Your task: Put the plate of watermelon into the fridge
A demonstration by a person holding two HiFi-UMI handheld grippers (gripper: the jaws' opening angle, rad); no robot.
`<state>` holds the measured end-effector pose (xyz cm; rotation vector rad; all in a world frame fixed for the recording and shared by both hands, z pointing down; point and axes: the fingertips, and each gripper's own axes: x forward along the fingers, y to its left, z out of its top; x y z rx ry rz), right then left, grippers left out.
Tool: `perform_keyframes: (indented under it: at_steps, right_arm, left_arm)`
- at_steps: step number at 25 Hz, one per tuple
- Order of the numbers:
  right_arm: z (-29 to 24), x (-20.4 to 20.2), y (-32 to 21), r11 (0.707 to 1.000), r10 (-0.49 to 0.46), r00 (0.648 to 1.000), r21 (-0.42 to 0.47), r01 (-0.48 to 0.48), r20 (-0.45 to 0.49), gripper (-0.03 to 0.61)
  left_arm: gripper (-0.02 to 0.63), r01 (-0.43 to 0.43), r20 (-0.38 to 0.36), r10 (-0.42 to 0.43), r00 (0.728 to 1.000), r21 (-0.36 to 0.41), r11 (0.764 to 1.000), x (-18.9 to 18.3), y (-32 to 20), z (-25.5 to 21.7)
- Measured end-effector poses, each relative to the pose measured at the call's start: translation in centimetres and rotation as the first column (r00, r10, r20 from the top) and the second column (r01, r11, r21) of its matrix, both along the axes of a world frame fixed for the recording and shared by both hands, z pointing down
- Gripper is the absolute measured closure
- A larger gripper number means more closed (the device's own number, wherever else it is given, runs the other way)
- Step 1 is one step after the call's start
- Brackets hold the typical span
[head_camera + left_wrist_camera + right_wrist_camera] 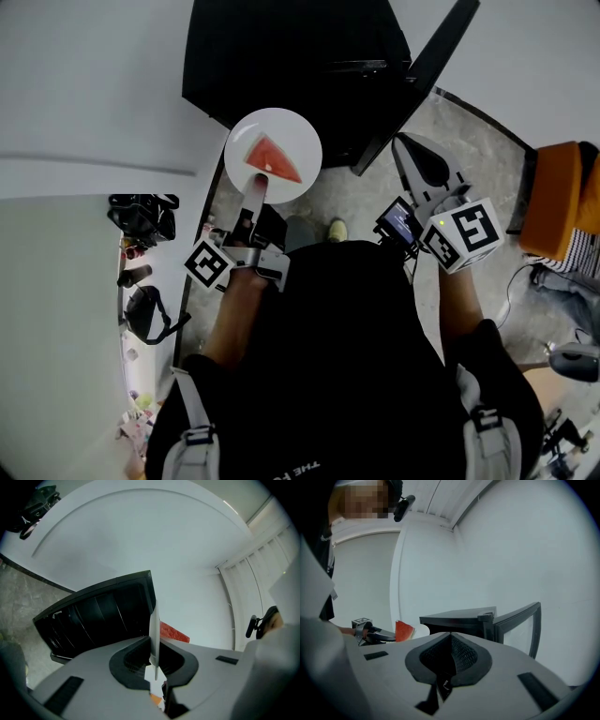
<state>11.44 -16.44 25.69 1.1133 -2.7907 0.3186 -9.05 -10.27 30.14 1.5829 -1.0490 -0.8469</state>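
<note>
A white plate (273,142) carries one red watermelon wedge (273,157). My left gripper (255,192) is shut on the plate's near rim and holds it level in front of a small black fridge (300,66). The fridge door (424,77) stands swung open to the right. In the left gripper view the plate (153,634) shows edge-on between the jaws, the watermelon (173,632) just right of it and the fridge (98,616) behind. My right gripper (405,150) hovers near the open door, shut and holding nothing. Its own view shows the fridge (459,618), door (520,620) and watermelon (404,630).
The fridge stands on a grey speckled floor (375,202) against white walls. An orange seat (558,197) is at the right. Black bags (142,216) lie at the left beside a white surface (56,281). The person's shoe (336,230) shows below the plate.
</note>
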Motion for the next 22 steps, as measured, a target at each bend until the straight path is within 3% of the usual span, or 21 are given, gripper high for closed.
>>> perform_keyframes:
  at_steps: [13, 22]
  right_arm:
    - [0.4, 0.1, 0.2, 1.0, 0.01, 1.0, 0.006, -0.009, -0.022, 0.572]
    - [1.5, -0.8, -0.2, 1.0, 0.011, 0.999, -0.019, -0.012, -0.033, 0.572]
  left_arm:
    - [0.589, -0.018, -0.009, 0.018, 1.0, -0.01, 1.0, 0.0, 0.0, 0.9]
    - [0.589, -0.023, 0.01, 0.023, 1.0, -0.06, 0.998, -1.0, -0.5, 3.6]
